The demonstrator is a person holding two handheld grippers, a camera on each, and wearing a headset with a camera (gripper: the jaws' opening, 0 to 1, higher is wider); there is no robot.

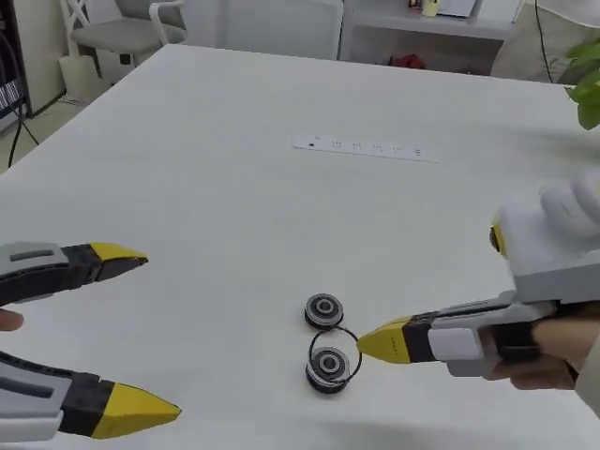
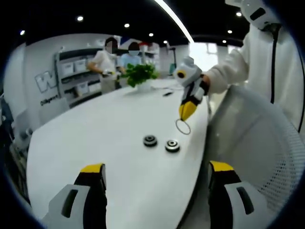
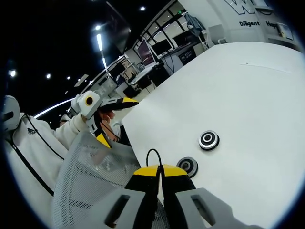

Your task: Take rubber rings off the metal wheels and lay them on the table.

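Note:
Two metal wheels lie on the white table (image 1: 234, 187), one farther (image 1: 323, 310) and one nearer (image 1: 328, 366). My right gripper (image 1: 361, 345) comes in from the right, shut on a thin black rubber ring (image 1: 334, 329) that hangs over the nearer wheel. In the right gripper view the shut jaws (image 3: 160, 169) pinch the ring (image 3: 153, 150), with both wheels (image 3: 208, 139) (image 3: 187, 165) beyond. My left gripper (image 1: 150, 333) stands open at the left, apart from the wheels. The left gripper view shows the wheels (image 2: 150, 140) (image 2: 172, 146), the right gripper (image 2: 187, 110) and the dangling ring (image 2: 177, 126).
A white power strip (image 1: 366, 148) lies at the far middle of the table. A plant (image 1: 589, 89) stands at the right edge, and a chair (image 1: 122, 33) stands beyond the far left corner. A mesh chair back (image 2: 248, 143) is beside the table. People stand at the far end.

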